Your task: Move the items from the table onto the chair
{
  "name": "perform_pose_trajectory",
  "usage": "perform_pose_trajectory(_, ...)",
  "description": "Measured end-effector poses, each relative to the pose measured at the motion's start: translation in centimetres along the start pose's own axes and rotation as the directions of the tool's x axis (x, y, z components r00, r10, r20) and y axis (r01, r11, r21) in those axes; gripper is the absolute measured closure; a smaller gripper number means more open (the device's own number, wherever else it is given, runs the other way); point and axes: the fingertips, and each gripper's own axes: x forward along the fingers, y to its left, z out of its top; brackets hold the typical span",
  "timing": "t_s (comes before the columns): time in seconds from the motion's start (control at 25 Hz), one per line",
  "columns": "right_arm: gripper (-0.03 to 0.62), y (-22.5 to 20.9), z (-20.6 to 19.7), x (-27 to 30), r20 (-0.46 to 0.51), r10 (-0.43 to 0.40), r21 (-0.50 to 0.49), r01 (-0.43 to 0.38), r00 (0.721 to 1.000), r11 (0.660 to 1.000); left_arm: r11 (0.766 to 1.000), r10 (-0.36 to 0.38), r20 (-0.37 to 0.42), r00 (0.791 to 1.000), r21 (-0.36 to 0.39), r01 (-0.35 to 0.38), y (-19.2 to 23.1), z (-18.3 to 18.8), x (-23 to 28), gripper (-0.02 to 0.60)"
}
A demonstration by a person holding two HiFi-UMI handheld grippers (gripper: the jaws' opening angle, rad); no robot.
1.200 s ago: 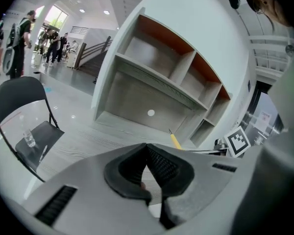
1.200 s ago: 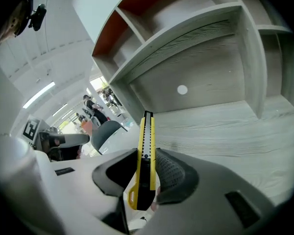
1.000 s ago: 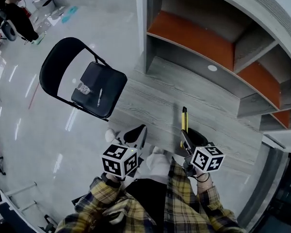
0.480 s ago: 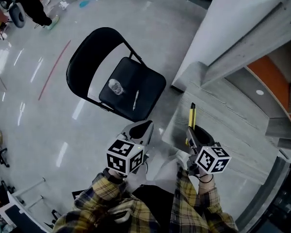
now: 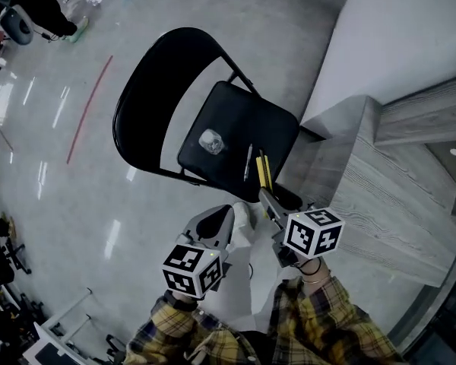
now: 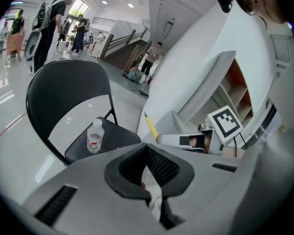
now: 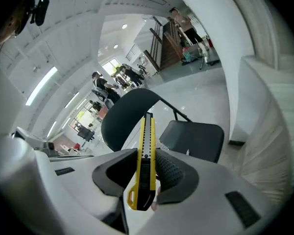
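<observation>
Right gripper view has the right gripper [image 7: 146, 156] clamped on a yellow knife [image 7: 147, 131] — the black pads press its two broad sides, and the knife stands on edge, its long end pointing away from the camera toward a black chair [image 7: 196, 138]. Left gripper view shows the left gripper [image 6: 147, 156] with its pads pressed together and nothing between them. From the head view both grippers hang side by side just short of the chair's near edge, the right one a little further forward. The knife's far end reaches over that edge of the seat, close beside a pen [image 5: 248, 162] lying there — whether it touches the seat cannot be told. A clear bottle [image 5: 211, 141] stands upright on the seat, left of the pen. A grey wood-grain table [image 5: 380, 196] lies right of the chair, and glossy floor [image 5: 61, 188] spreads to its left. Plaid sleeves [image 5: 311, 318] show behind the marker cubes.
</observation>
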Motion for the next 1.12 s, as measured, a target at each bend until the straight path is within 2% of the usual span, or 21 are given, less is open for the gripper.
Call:
perform_pose_trajectory(0.12, 0.467, -2.0, -2.0, 6.0, -0.059, -0.023, 0.024, 0.025, 0.998, 0.999, 1.000, 0.021, -0.035, 0.999, -0.021, -0.021, 3.3, -2.1, 1.3, 0.578)
perform_pose_trajectory(0.28, 0.467, -6.6, -5.2, 12.8, -0.132, -0.091, 0.071, 0.101, 0.987, 0.992, 0.997, 0.039, -0.079, 0.996, -0.065, -0.045, 6.9, -5.1, 2.9, 0.578)
perform_pose_trajectory(0.44, 0.467, -11.4, -8.2, 18.1, -0.192, -0.170, 0.132, 0.197, 0.967, 0.971, 0.994, 0.035, -0.109, 0.993, -0.099, -0.046, 8.9, -7.4, 4.1, 0.578)
perform_pose_trajectory(0.6, 0.467, -14.8, -10.7, 22.0, -0.235, -0.246, 0.139, 0.283, 0.940, 0.949, 0.988, 0.031, -0.135, 0.990, -0.148, -0.052, 10.5, -10.2, 4.6, 0.578)
perform_pose_trajectory(0.76, 0.467, -15.6, -12.7, 24.5, -0.285, -0.273, 0.151, 0.324, 0.919, 0.934, 0.985, 0.036, -0.162, 0.986, -0.161, -0.063, 11.7, -12.3, 4.3, 0.578)
perform_pose_trajectory(0.96, 0.467, -16.1, -14.3, 25.9, -0.348, -0.296, 0.147, 0.363, 0.890, 0.920, 0.980, 0.059, -0.138, 0.989, -0.182, -0.084, 13.3, -12.2, 4.2, 0.578)
perform_pose_trajectory(1.12, 0.467, -15.3, -13.8, 25.4, -0.313, -0.300, 0.125, 0.352, 0.901, 0.928, 0.978, 0.073, -0.111, 0.991, -0.184, -0.093, 14.1, -11.5, 3.9, 0.578)
